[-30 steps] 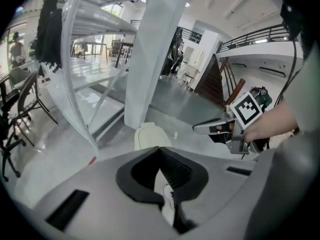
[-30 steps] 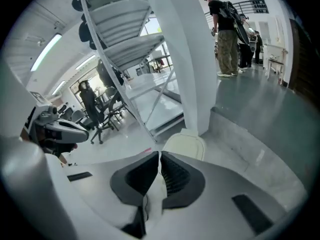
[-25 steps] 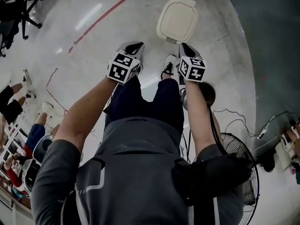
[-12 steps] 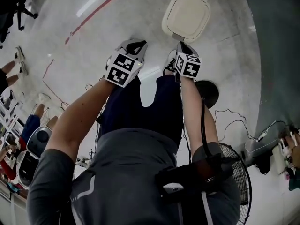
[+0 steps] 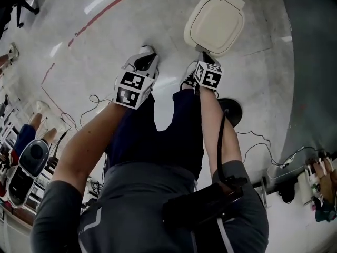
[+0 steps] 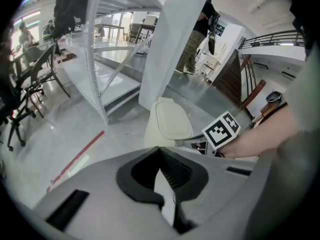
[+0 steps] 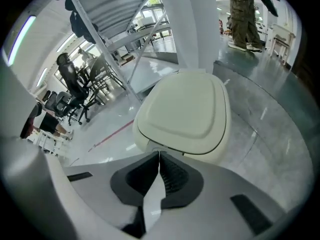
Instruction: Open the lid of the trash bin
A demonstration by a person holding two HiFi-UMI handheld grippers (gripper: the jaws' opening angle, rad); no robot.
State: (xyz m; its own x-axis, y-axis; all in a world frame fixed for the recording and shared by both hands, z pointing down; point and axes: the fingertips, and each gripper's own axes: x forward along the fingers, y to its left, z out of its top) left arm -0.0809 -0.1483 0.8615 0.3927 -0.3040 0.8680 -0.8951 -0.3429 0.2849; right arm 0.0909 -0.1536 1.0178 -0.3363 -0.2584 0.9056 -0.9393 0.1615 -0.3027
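A cream trash bin (image 5: 214, 24) with its lid shut stands on the pale floor ahead of the person's feet. In the right gripper view the lid (image 7: 185, 109) fills the middle, just beyond the tips of my right gripper (image 7: 159, 154), which is shut on nothing. From the head view, the right gripper (image 5: 206, 62) sits at the bin's near edge. My left gripper (image 5: 143, 62) hangs to the left of the bin, apart from it. In its own view the left gripper (image 6: 160, 149) is shut and empty, with the bin (image 6: 170, 121) ahead and slightly right.
A black round base (image 5: 231, 111) with a trailing cable lies right of the person's legs. A grey wall (image 5: 310, 62) runs along the right. A white pillar (image 6: 175, 39) and a metal rack (image 6: 100, 59) stand behind the bin. A red floor line (image 5: 105, 12) lies at left.
Both grippers have moved forward toward the bin, and the right one now reaches its near edge. The jaws stay shut.
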